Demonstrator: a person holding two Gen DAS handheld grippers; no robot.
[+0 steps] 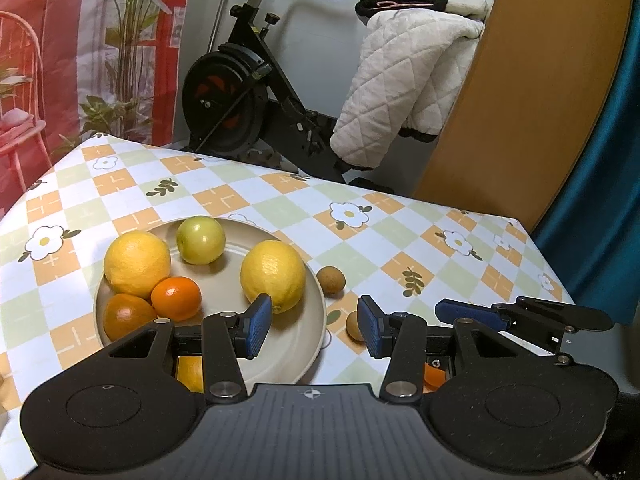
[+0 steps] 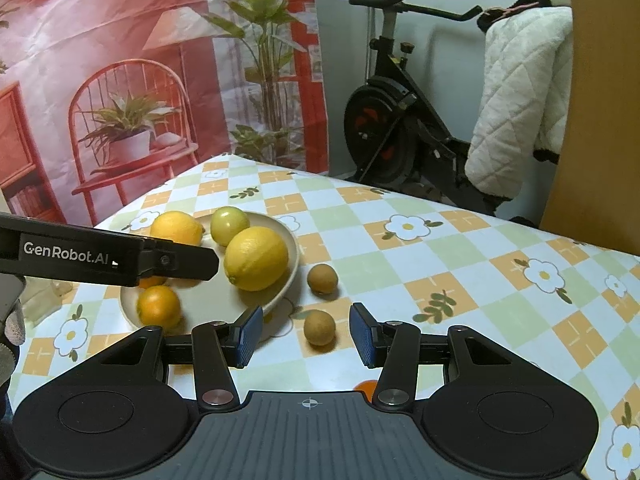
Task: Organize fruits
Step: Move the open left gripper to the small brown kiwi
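Note:
A beige plate on the checked tablecloth holds two lemons, a green fruit and two oranges. Two small brown kiwis lie on the cloth right of the plate. My left gripper is open and empty above the plate's near right rim. My right gripper is open and empty, with the nearer kiwi just ahead between its fingers. An orange piece shows under the right gripper.
The table ends at the far edge, with an exercise bike and a white quilted coat behind. A printed backdrop hangs at the left. The left gripper's body crosses over the plate in the right wrist view.

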